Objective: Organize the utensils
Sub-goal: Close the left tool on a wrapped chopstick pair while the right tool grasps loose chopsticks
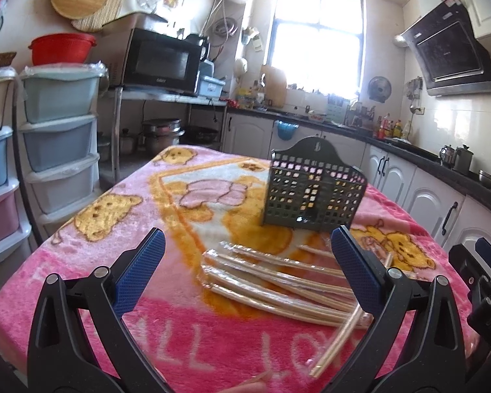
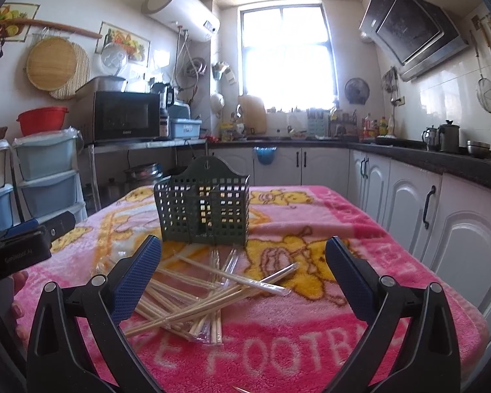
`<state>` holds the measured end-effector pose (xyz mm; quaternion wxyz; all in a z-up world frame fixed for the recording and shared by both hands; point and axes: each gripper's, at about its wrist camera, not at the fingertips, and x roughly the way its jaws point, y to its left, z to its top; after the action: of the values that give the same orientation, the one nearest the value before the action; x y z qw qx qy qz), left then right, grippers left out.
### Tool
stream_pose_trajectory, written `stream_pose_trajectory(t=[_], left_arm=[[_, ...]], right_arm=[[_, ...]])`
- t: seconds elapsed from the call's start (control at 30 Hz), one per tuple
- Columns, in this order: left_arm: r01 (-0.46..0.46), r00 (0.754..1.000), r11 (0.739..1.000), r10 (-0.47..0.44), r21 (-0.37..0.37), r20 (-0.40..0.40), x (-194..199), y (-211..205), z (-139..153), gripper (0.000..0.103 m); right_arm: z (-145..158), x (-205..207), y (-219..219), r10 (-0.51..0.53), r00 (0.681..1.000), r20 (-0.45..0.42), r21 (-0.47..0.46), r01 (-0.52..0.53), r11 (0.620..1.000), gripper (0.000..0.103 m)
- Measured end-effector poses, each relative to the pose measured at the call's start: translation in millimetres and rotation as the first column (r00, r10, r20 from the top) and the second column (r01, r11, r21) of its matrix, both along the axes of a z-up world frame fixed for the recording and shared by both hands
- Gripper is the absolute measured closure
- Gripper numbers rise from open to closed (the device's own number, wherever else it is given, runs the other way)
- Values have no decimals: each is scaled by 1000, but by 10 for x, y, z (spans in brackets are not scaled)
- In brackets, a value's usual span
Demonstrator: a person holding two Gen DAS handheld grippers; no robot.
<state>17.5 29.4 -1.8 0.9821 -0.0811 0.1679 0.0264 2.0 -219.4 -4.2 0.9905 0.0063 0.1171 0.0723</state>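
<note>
The fuzzy pink cartoon-bear blanket (image 2: 311, 344) on the table carries large pale letters, "FOOTBA" seen from the right wrist and "ALL" from the left.

Both wrist cameras sit low over the pink blanket (image 1: 232, 344), looking forward between their own spread fingers toward the bright window (image 2: 288, 49). The left view stands further left, catching the right gripper (image 1: 481, 271) at its edge. Both share the green holder (image 2: 203, 209) and the chopsticks (image 2: 193, 298) close ahead.
</note>
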Motion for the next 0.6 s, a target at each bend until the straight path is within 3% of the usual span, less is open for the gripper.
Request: stream_pose_trajectory(t=[0.13, 0.4, 0.6], left_arm=[[5, 999, 999, -7, -40, -44, 95, 155, -32, 9], [106, 991, 992, -111, -70, -73, 361, 281, 16, 9], [155, 976, 986, -162, -57, -145, 680, 211, -15, 9]], right_arm=[[-9, 81, 43, 8, 999, -41, -17, -9, 1000, 6], [-53, 286, 83, -19, 993, -116, -53, 13, 999, 6], [-96, 468, -8, -56, 983, -176, -34, 51, 998, 6]])
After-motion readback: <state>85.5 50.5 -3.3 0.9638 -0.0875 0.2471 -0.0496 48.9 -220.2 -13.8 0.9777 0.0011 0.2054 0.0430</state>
